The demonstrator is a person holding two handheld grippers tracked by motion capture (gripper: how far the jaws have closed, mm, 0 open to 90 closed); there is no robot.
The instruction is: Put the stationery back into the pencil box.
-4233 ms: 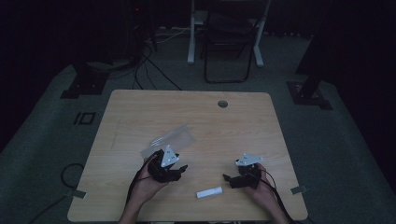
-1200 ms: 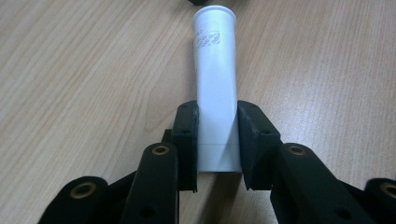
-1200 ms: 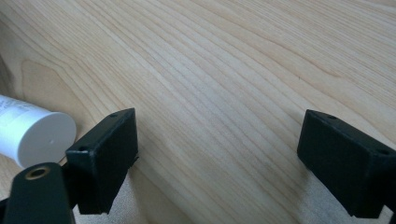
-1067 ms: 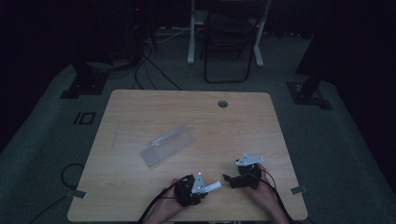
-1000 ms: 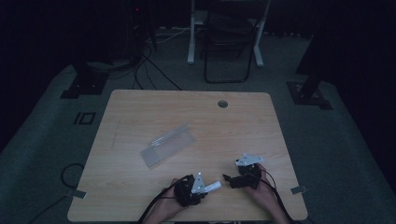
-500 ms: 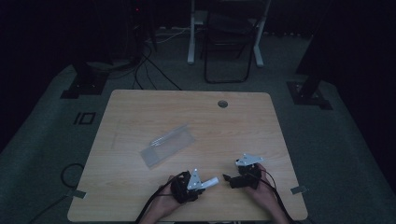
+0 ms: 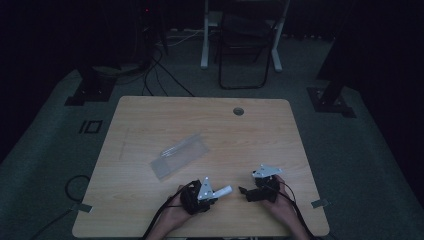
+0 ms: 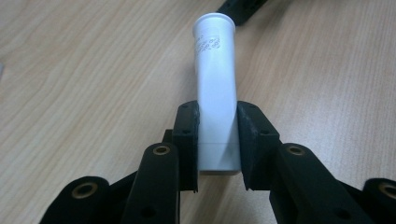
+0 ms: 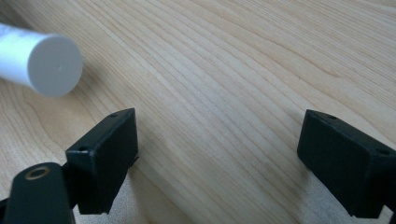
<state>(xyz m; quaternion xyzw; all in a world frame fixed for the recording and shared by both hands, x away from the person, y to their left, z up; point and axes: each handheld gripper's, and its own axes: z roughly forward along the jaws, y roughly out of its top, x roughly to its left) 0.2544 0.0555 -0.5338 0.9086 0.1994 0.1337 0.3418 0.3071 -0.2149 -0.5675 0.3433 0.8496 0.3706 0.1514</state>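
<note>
left gripper [image 8: 215, 140]: jaws clamped on white tube [image 8: 215, 93], lower centre of high view | right gripper [image 9: 219, 149]: jaws wide apart, nothing between | table [image 7: 150, 120]: pale wood, clear bag [image 7: 181, 155] mid-frame | room: dark, chair [image 7: 245, 45] top centre

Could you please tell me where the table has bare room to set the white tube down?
The table is bare across its far half up to the round hole, and along its left edge beside the clear bag. The near edge is crowded: left gripper holding the white tube, right gripper close by.
</note>
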